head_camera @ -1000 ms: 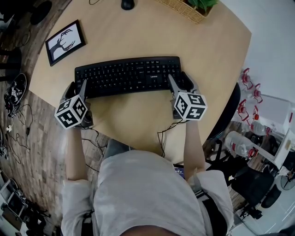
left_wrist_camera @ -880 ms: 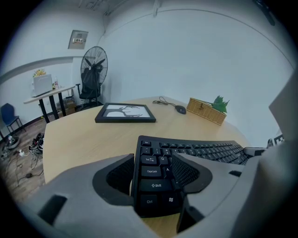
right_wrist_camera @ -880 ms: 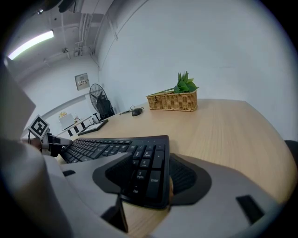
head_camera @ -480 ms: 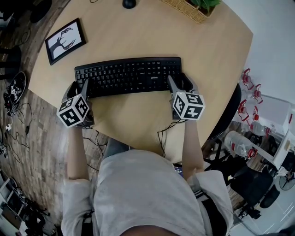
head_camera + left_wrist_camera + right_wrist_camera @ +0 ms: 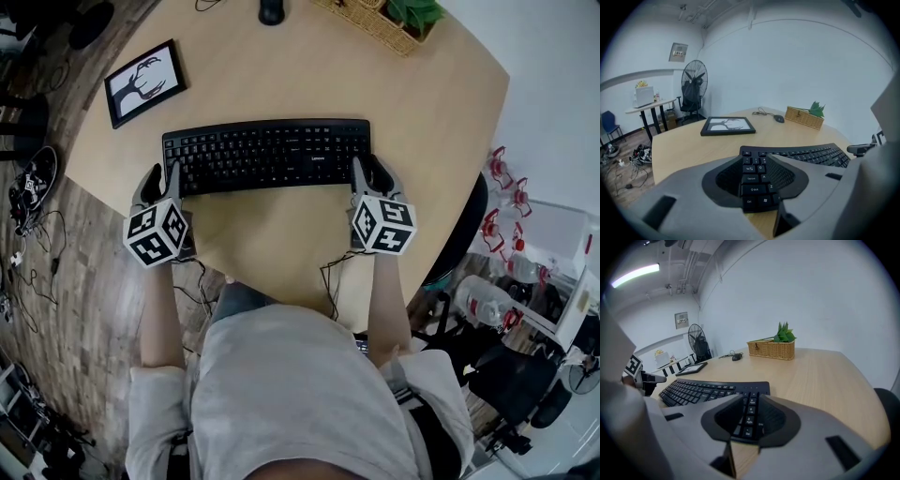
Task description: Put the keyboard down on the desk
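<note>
Keyboard (image 5: 267, 155), black and long, lies flat on the pale wooden desk (image 5: 281, 244), its length running left to right across the middle of the top. The left gripper (image 5: 159, 175) sits at the keyboard's near-left corner and the right gripper (image 5: 373, 169) at its near-right corner, each held in one of the person's hands and pointing away and downward.

Both pairs of jaws have just been closing, yet they stand partly apart and clamp nothing. In the left gripper view the Tab, Caps Lock, Shift and Ctrl keys show through the narrow gap between the pads, with bare wood just nearer. In the right gripper view the number-pad keys show through the gap in the same way.

Beyond the keyboard, at the far left, a black picture frame (image 5: 145, 82) holding a branch drawing lies flat. A dark mouse (image 5: 271, 10) rests at the far edge, and to its right stands a wicker basket (image 5: 370, 23) with a green plant (image 5: 412, 11).
</note>
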{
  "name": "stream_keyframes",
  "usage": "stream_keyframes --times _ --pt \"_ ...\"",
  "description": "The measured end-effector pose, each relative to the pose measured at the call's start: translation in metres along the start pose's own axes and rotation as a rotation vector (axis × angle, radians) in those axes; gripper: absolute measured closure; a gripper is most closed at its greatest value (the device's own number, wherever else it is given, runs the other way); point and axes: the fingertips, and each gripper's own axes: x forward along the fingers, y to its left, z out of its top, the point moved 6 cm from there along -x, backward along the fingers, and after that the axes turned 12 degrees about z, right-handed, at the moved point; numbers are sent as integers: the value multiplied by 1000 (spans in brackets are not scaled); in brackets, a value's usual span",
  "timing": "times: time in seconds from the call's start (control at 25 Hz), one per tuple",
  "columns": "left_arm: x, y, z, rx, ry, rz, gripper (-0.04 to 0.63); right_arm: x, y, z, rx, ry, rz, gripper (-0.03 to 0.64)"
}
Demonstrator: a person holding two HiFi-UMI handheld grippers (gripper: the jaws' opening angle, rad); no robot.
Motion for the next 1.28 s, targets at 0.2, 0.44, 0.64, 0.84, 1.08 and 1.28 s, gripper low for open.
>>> stream_keyframes --times 0.2,0.44,0.64,0.84,1.08,1.28 --pt "-31 -2 17 53 -87 -1 574 -24 24 17 -57 -65 18 602" --pt "-63 0 33 47 -162 -44 584 -50 53 29 -74 -128 70 604" --pt "-87 -5 47 106 -241 -81 586 -73 74 40 -74 -174 71 603" --pt "-117 -7 57 132 -308 -135 586 -98 98 49 -99 -224 69 603" --pt "-157 -2 72 101 -375 -198 584 -134 124 56 -152 -286 18 603" --pt "-188 7 78 79 -424 -228 584 -164 143 54 -141 -337 -2 603"
